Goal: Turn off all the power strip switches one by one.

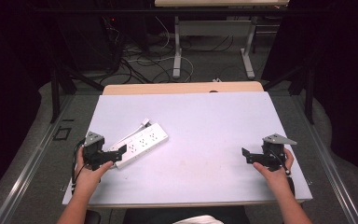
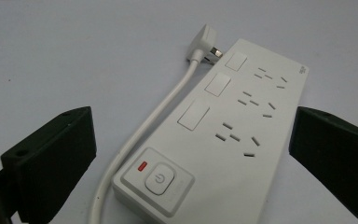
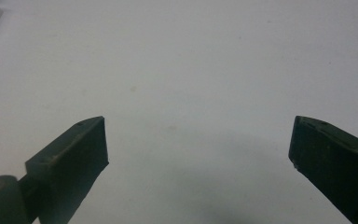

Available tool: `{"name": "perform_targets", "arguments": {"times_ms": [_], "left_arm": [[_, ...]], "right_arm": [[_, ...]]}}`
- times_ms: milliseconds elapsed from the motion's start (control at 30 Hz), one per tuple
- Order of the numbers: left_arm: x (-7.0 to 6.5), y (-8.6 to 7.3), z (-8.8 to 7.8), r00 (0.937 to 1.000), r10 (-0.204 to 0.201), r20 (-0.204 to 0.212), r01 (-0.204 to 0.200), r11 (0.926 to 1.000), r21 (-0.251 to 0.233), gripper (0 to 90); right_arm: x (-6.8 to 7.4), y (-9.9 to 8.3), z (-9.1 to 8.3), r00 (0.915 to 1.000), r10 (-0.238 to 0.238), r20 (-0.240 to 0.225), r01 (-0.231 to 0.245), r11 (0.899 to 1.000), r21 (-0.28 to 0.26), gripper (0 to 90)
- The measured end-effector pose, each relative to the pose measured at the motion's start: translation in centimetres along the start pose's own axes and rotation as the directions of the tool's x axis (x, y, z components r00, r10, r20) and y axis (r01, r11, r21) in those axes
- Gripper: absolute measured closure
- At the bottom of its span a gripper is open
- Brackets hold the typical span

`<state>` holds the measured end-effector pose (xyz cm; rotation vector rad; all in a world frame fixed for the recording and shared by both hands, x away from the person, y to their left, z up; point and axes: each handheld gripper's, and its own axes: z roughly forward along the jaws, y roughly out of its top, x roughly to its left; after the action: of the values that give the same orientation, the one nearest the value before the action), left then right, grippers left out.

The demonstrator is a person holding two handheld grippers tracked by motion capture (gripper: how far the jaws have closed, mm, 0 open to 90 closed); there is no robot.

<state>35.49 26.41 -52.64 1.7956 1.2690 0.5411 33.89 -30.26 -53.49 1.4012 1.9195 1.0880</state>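
A white plastic power strip (image 1: 139, 143) lies flat on the left part of the pale worktop (image 1: 214, 121), its long axis diagonal, switch end toward the left tongs (image 2: 191, 158), which stand wide astride that end. Its cord (image 2: 154, 121) runs alongside to the plug (image 2: 204, 42). The right tongs (image 3: 198, 149) gape wide over bare worktop, well apart.

White table (image 1: 214, 140); white power strip (image 1: 142, 142) flat on left part, cord alongside.

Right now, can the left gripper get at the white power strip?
Probably yes. The left gripper is open, and the near end of the power strip, with its switch, lies between its jaws on the table; nothing blocks it.
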Motion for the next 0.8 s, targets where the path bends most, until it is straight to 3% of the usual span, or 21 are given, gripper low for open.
{"name": "perform_targets", "arguments": {"times_ms": [100,200,300,367,600,733,800], "left_arm": [[0.2,0.1,-0.1,0.9999,-0.017,-0.002,0.017,0.9998,-0.004,0.5],[0.3,0.1,-0.2,0.9999,-0.015,-0.007,0.015,0.9999,-0.008,0.8],[0.2,0.2,-0.4,0.9999,-0.002,-0.014,0.002,0.9997,-0.023,2.3],[0.2,0.3,-0.5,0.9998,-0.006,-0.017,0.006,0.9996,-0.028,3.2],[0.3,0.8,-0.9,0.9992,-0.014,-0.037,0.012,0.9989,-0.045,16.3],[0.5,1.1,-0.6,0.9981,-0.012,-0.061,0.010,0.9994,-0.033,19.6],[0.6,1.4,-0.4,0.9978,-0.003,-0.066,0.001,0.9998,-0.021,22.6]], "right_arm": [[0.3,0.1,-0.3,1.0000,0.005,-0.004,-0.005,1.000,-0.009,3.9],[0.4,0.0,-0.2,0.9999,-0.010,0.005,0.010,1.000,-0.002,3.9],[0.8,-0.1,-0.2,1.0000,0.006,0.003,-0.006,1.000,0.002,3.9],[0.8,-0.1,-0.3,0.9999,-0.013,0.004,0.013,1.000,0.001,4.0],[1.3,-0.1,-0.7,0.9997,-0.023,0.013,0.023,1.000,-0.018,5.1],[1.5,-0.3,-0.8,0.9995,-0.018,0.027,0.018,1.000,-0.016,5.3],[1.3,-0.4,-0.8,0.9987,-0.040,0.032,0.041,0.999,-0.013,5.3]]}}
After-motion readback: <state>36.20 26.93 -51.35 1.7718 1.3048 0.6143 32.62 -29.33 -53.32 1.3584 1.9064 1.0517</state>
